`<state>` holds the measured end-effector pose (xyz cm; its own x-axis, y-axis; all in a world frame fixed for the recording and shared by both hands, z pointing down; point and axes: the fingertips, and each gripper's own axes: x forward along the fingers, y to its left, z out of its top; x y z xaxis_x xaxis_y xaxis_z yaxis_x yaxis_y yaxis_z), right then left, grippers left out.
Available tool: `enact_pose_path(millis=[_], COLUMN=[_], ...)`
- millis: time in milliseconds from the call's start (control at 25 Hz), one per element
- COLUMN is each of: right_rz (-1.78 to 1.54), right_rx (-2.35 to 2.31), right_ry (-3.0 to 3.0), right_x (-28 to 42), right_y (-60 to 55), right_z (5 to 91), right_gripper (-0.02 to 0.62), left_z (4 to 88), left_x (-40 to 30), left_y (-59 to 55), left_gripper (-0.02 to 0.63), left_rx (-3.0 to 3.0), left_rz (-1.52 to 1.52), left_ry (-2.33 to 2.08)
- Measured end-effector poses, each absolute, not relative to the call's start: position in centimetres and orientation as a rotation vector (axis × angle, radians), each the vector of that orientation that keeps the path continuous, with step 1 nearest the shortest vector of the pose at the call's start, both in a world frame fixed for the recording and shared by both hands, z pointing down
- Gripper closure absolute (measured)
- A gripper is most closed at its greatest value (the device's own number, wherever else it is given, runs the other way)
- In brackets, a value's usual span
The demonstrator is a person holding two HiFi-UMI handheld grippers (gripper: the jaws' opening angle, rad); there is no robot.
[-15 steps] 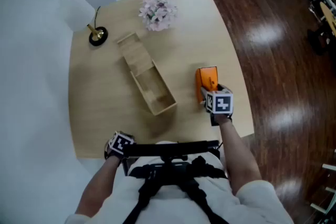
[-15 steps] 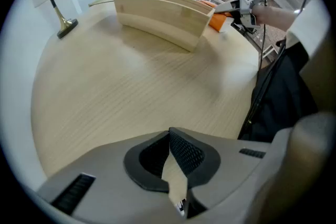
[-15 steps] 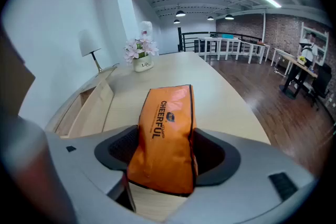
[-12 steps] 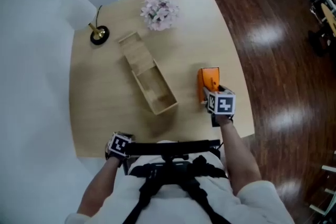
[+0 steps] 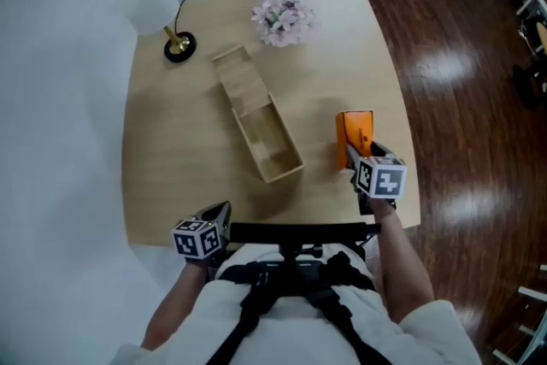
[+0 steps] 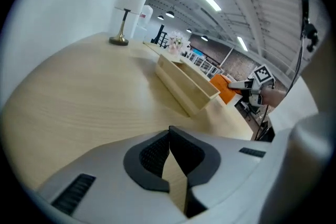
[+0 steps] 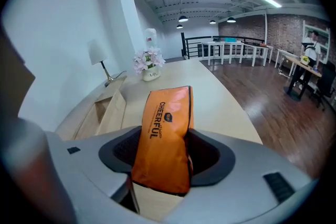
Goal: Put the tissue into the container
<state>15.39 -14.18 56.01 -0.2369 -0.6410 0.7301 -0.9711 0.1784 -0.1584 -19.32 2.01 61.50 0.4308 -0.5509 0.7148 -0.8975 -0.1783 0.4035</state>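
- Orange tissue pack (image 7: 164, 134) stands on edge near the counter's (image 5: 171, 150) right side, clamped in the right claw (image 7: 160, 162), probably so it can slip lengthways into the box.
- The wooden container (image 5: 286, 173) lies just left of it, with its lid (image 5: 239, 77) slid back and its near half open.
- The left claw (image 6: 169, 157) is clenched on nothing, idle at the near edge.

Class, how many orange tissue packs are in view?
1: the orange tissue pack stands between the right gripper's jaws, right of the wooden box. None shows inside the box.
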Motion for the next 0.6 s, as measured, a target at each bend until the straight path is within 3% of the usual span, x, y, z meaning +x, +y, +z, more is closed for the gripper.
enact_pose_path(millis=[600], right_rz=[0.686], right_rx=[1.221], right_ry=[-2.293], right_x=[0.9], right_y=[-15.5], right_z=[47.6], right_gripper=[0.327], left_z=[55.3], left_x=[-16.9], left_y=[-0.9], left_gripper=[0.612], left_rx=[2.008], left_rz=[0.352], left_ry=[-1.186])
